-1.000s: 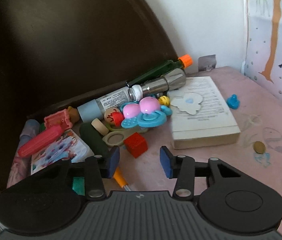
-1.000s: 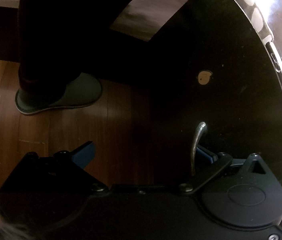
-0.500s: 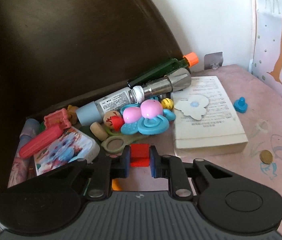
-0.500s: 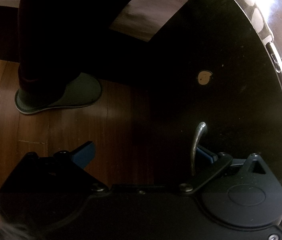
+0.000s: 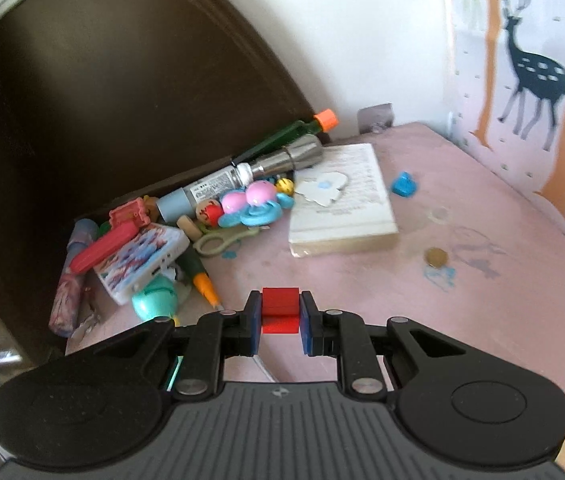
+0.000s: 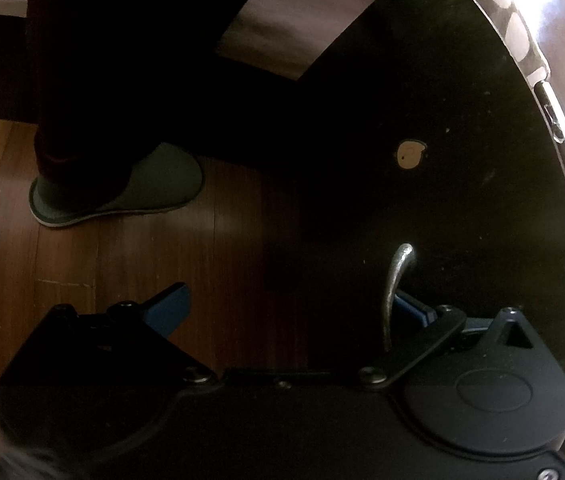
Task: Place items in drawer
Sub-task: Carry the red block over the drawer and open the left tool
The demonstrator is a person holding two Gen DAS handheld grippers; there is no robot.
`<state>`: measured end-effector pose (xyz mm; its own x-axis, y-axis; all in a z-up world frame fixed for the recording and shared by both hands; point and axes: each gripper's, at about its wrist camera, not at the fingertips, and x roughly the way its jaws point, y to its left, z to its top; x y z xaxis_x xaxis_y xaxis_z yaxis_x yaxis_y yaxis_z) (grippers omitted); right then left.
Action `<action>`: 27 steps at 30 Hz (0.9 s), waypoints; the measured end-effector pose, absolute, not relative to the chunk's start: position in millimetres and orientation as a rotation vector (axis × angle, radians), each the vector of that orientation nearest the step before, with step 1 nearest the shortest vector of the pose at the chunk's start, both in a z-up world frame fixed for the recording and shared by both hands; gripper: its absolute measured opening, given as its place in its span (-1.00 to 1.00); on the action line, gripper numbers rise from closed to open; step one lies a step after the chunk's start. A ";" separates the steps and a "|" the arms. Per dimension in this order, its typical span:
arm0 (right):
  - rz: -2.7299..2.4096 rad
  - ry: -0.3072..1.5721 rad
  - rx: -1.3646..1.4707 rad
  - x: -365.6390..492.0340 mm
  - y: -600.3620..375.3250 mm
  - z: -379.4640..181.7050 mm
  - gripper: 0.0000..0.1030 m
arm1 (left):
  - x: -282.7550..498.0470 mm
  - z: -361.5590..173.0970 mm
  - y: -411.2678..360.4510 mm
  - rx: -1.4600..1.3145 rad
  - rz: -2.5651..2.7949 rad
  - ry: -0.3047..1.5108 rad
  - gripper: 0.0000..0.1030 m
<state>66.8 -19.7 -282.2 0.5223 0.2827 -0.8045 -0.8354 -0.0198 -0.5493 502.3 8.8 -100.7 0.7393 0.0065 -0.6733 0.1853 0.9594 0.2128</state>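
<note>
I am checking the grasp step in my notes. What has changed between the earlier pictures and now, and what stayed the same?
The left gripper closed on the red cube, which lay on the pink tabletop by the toy pile, and lifted it back toward the camera. The right gripper stayed open, one finger behind the metal handle of the dark drawer front. The book and coin did not move.

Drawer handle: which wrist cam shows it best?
Right wrist view. The metal drawer handle stands out against the dark drawer front, with the open right gripper straddling it, one finger behind the handle. The left wrist view shows none of it, only the tabletop.
</note>
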 end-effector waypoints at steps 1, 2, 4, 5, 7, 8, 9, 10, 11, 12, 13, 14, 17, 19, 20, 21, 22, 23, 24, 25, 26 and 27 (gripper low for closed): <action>0.962 0.546 -1.301 67.1 -19.5 -282.4 1.00 | 496.5 -98.2 7.1 0.276 -0.102 0.737 -0.66; 0.961 0.548 -1.303 67.3 -19.0 -282.5 1.00 | 490.7 -95.7 5.3 0.277 -0.105 0.740 -0.66; 0.957 0.554 -1.308 67.4 -17.6 -283.2 1.00 | 479.4 -91.1 1.8 0.280 -0.111 0.745 -0.66; 0.955 0.557 -1.309 67.5 -17.1 -283.6 1.00 | 472.9 -88.8 0.0 0.284 -0.114 0.748 -0.66; 0.955 0.557 -1.313 67.6 -16.9 -284.6 1.00 | 457.0 -84.7 -3.5 0.283 -0.124 0.755 -0.66; 0.956 0.557 -1.315 67.7 -16.9 -285.1 1.00 | 448.6 -83.7 -5.0 0.281 -0.132 0.761 -0.66; 0.957 0.556 -1.318 67.8 -16.9 -285.6 1.00 | 439.4 -83.5 -6.3 0.279 -0.140 0.768 -0.66; 0.958 0.555 -1.320 67.8 -17.1 -286.0 1.00 | 428.8 -84.6 -7.0 0.279 -0.148 0.776 -0.66; 0.960 0.555 -1.322 67.6 -17.6 -286.0 1.00 | 418.2 -85.7 -7.6 0.278 -0.157 0.785 -0.66; 0.961 0.555 -1.323 67.5 -18.0 -285.9 1.00 | 407.2 -87.9 -7.9 0.275 -0.165 0.794 -0.66; 0.962 0.555 -1.325 67.7 -18.2 -285.9 1.00 | 395.5 -92.1 -7.4 0.265 -0.172 0.807 -0.66; 0.963 0.555 -1.328 68.0 -18.1 -285.9 1.00 | 383.8 -96.4 -6.9 0.256 -0.178 0.819 -0.66; 0.963 0.555 -1.338 68.2 -17.4 -287.3 1.00 | 351.0 -110.1 -3.8 0.231 -0.195 0.857 -0.66; 0.963 0.554 -1.342 68.8 -17.1 -288.2 1.00 | 333.5 -122.5 -1.7 0.213 -0.200 0.887 -0.66; 0.963 0.554 -1.342 68.9 -17.6 -288.6 1.00 | 326.9 -129.4 -1.0 0.201 -0.197 0.903 -0.66; 0.963 0.554 -1.343 68.9 -17.8 -288.9 1.00 | 320.4 -137.4 -1.2 0.186 -0.193 0.922 -0.66; 0.963 0.554 -1.344 68.9 -18.0 -289.2 1.00 | 314.2 -145.8 -1.6 0.170 -0.188 0.941 -0.66; 0.963 0.553 -1.345 68.9 -18.2 -289.5 1.00 | 308.7 -154.8 -2.7 0.155 -0.185 0.963 -0.66; 0.964 0.551 -1.346 68.8 -18.8 -289.7 1.00 | 303.9 -163.5 -4.1 0.142 -0.185 0.985 -0.66; 0.967 0.547 -1.348 68.7 -19.5 -290.2 1.00 | 299.7 -171.3 -5.6 0.133 -0.183 1.004 -0.66; 0.969 0.544 -1.350 68.7 -19.9 -290.9 1.00 | 295.5 -179.0 -7.0 0.123 -0.181 1.024 -0.66; 0.972 0.541 -1.353 69.1 -19.7 -291.7 1.00 | 291.9 -186.1 -8.2 0.115 -0.178 1.042 -0.66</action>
